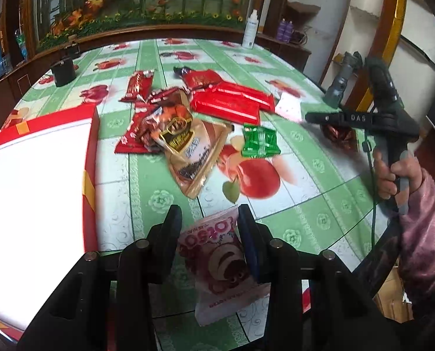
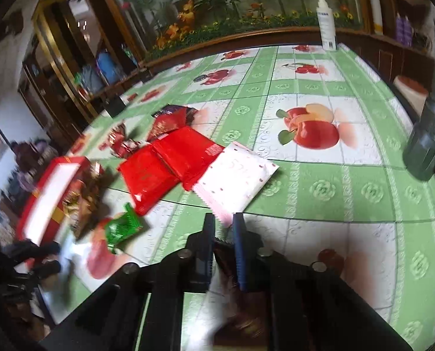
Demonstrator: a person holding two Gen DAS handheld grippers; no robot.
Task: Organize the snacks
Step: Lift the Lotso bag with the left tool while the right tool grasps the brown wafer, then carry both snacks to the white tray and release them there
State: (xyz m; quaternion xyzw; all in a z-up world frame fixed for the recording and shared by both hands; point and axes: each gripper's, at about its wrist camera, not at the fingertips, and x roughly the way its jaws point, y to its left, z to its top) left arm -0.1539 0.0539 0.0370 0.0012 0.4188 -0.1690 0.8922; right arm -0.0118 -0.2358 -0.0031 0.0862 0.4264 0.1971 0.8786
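A pink-and-white bear-printed plastic snack packet [image 1: 217, 260] sits clamped in the left gripper [image 1: 208, 216] above the green apple-print tablecloth [image 1: 305, 175], beside the red-rimmed white box [image 1: 27, 193]. The right gripper [image 2: 222, 222] pinches a blurred dark-red wrapper [image 2: 223, 259].

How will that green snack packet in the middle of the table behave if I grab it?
The green packet is probably light and floppy: it is a small, crinkled foil wrapper. Its glossy film may slip between the pads. It lies flat on the tablecloth, apart from the other snacks, so it should slide, not roll.
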